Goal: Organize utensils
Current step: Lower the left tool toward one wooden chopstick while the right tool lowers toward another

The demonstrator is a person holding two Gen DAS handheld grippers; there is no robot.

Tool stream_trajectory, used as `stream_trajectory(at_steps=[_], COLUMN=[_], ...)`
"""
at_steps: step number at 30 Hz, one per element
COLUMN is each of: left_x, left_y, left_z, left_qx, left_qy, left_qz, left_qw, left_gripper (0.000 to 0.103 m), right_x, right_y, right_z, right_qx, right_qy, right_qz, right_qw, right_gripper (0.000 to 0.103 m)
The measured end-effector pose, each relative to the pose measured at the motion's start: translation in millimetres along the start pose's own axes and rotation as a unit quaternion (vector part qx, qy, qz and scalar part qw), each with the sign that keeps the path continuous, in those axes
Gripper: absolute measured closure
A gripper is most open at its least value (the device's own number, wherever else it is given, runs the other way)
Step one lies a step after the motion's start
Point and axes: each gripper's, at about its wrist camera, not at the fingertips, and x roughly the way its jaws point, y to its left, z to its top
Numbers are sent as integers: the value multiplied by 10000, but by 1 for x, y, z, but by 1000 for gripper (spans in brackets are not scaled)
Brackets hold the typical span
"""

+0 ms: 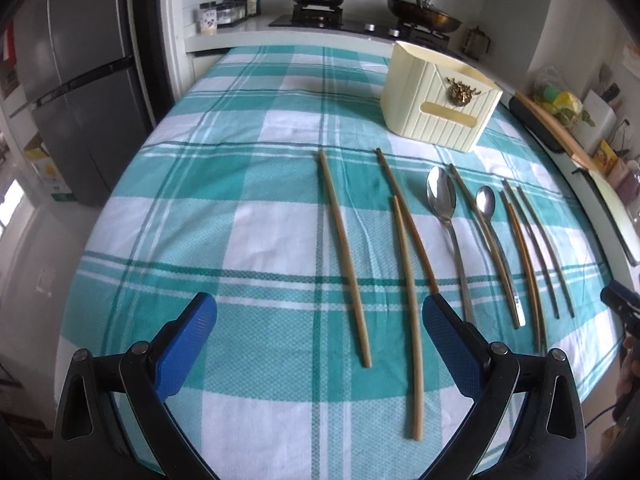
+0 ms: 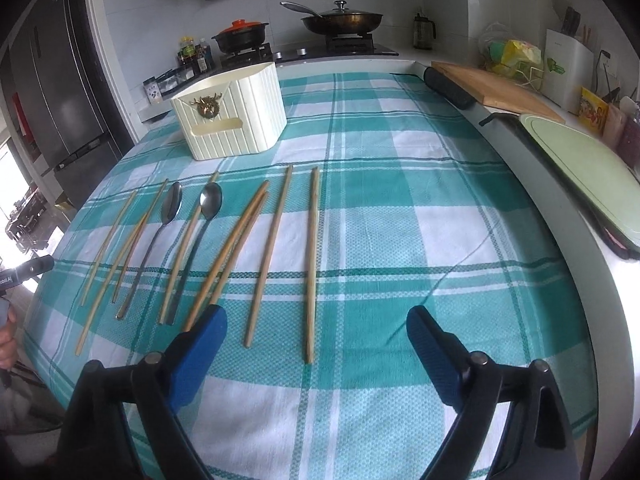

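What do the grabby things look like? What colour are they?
Each hand-held gripper, left and right, has two bright blue fingers with a dotted, bumpy surface. They sit on shiny black plastic arms with triangle-shaped holes, joined by round silver bolts. No cables show.

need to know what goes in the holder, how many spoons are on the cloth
2. The larger spoon lies mid-row among the chopsticks, bowl toward the cream holder. The smaller spoon lies just right of it, one chopstick between them. None looks hidden.

home kitchen | gas stove [image 2: 304, 50], fridge [image 1: 76, 92], pan [image 2: 342, 20]
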Motion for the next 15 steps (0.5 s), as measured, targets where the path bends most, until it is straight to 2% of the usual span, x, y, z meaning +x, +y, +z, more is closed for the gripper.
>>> stream_trajectory(at_steps=[5, 11, 14, 15], left_x=[29, 56, 73, 79], left_y=[2, 1, 4, 5], left_z=[19, 39, 48, 50], left_qx=[83, 321, 403, 418], left_qy=[249, 382, 544, 605], left_qz=[-41, 37, 115, 119], left_qw=[9996, 9987, 9976, 9972], left_gripper=[1, 1, 1, 1], right_x=[25, 58, 79, 86], right_y=[5, 12, 10, 9], right_z=[19, 46, 56, 58], right_qx=[-205, -589, -718, -764], right_qy=[148, 377, 604, 687], right_qz=[58, 44, -70, -83], right_qw=[9997, 9975, 9956, 9947], right_gripper=[23, 27, 40, 40])
